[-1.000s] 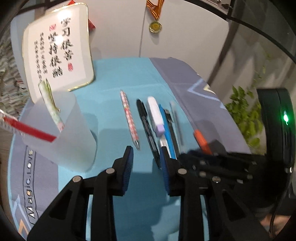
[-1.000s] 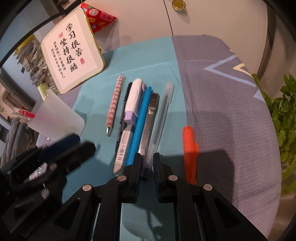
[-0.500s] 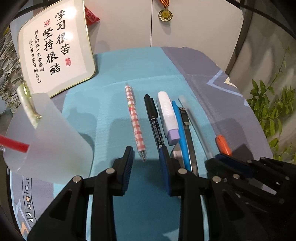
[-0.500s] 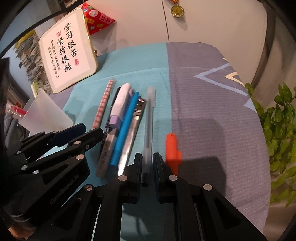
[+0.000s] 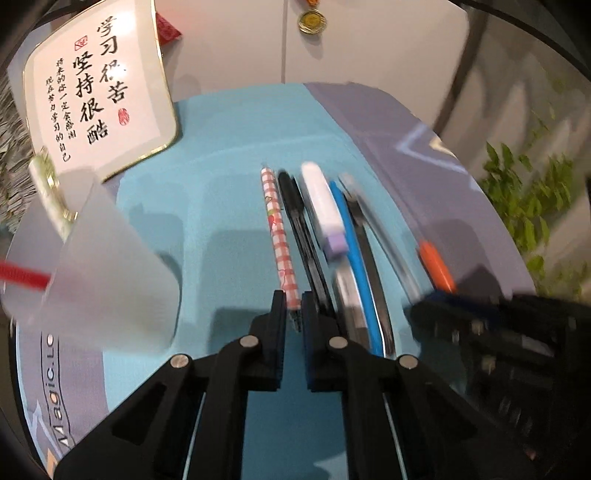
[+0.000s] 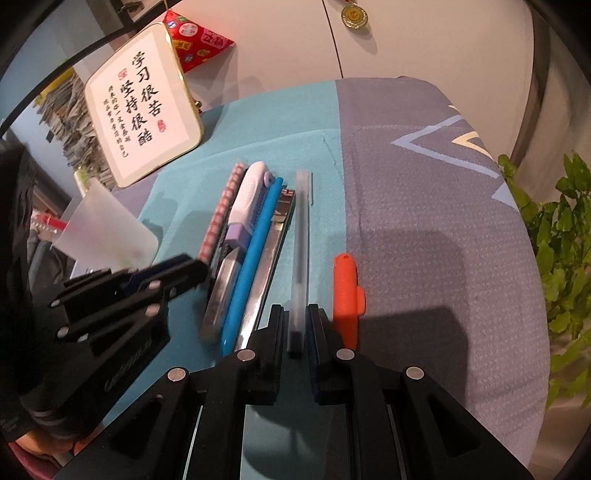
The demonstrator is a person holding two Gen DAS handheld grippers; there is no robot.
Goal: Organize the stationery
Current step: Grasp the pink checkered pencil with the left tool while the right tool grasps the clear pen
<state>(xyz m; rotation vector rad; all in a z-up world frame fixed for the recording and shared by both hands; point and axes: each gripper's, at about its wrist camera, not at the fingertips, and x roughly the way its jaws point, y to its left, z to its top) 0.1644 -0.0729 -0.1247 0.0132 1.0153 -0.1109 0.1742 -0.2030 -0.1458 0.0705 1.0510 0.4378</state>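
A row of stationery lies on the blue mat (image 5: 236,177): a pink checked pen (image 5: 277,236), a black pen (image 5: 301,229), a white and purple correction tape (image 5: 325,214), a blue pen (image 5: 354,258), a metal knife (image 6: 269,254), a clear pen (image 6: 301,236) and an orange marker (image 6: 345,291). My left gripper (image 5: 293,299) is shut on the tip end of the pink checked pen. My right gripper (image 6: 295,314) is shut on the near end of the clear pen. A frosted cup (image 5: 96,266) holding a red pen (image 5: 22,275) stands left.
A framed calligraphy sign (image 5: 99,92) leans at the back left. A medal (image 5: 312,22) hangs on the white cabinet behind. A green plant (image 6: 561,229) stands off the table's right edge. A red packet (image 6: 195,37) lies behind the sign.
My left gripper has moved forward and closed on the pink checked pen's tip. My right gripper stays shut on the clear pen, which has shifted right, away from the row.
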